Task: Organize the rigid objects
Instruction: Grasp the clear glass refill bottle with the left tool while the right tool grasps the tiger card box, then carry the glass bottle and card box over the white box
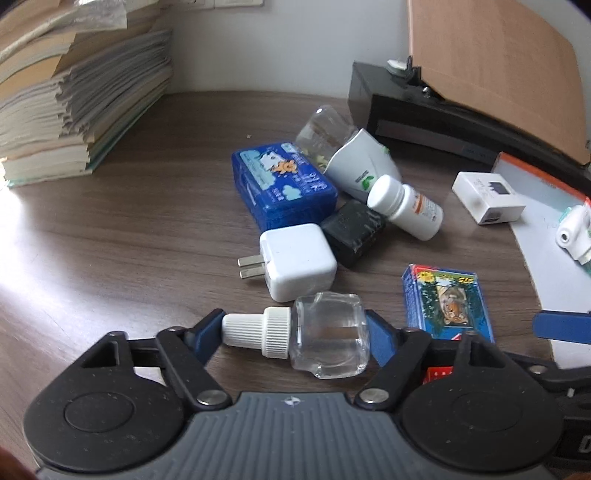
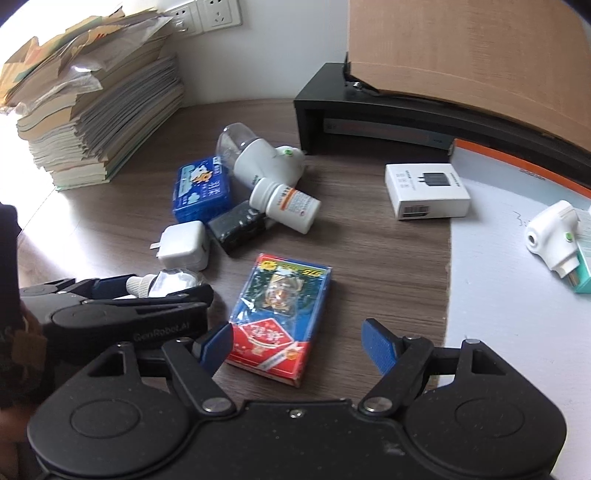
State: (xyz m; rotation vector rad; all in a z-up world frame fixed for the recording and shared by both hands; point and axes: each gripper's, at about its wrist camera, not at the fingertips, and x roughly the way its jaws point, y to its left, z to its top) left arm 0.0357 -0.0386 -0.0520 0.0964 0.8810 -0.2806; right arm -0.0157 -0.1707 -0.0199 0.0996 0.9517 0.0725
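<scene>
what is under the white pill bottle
The white pill bottle lies tilted, its cap end propped on the black block, its other end toward the wooden desk. Whether that end touches the desk can't be seen.

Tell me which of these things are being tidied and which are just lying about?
Being tidied: clear bottle between the left tool's fingers; card box before the open right tool; white charger; pill bottle; blue tin.

Lying about: paper stack; wall sockets; black stand.
</scene>
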